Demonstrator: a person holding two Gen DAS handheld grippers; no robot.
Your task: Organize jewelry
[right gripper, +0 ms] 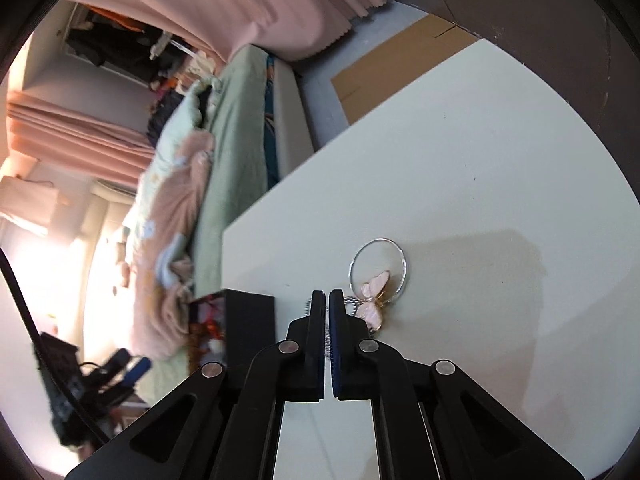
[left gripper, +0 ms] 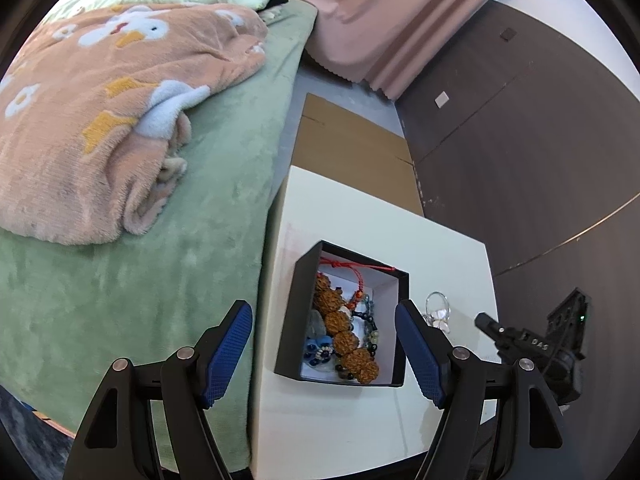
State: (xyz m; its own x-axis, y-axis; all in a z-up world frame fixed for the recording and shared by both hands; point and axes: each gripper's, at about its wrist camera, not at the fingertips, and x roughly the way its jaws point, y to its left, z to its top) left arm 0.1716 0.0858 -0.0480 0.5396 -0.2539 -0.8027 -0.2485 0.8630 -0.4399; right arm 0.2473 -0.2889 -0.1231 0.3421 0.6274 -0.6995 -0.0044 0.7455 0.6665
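White counter carries everything: right tongs, pinched on the bead chain, with butterfly pendant just right; box lies between the wide left tongs.

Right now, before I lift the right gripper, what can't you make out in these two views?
- Right wrist view: right gripper is shut on the bead chain; its fingers hide most of it.
- Left wrist view: butterfly charm too small, partly behind a left gripper finger.
- Black box: piled bracelets hide the lower pieces.
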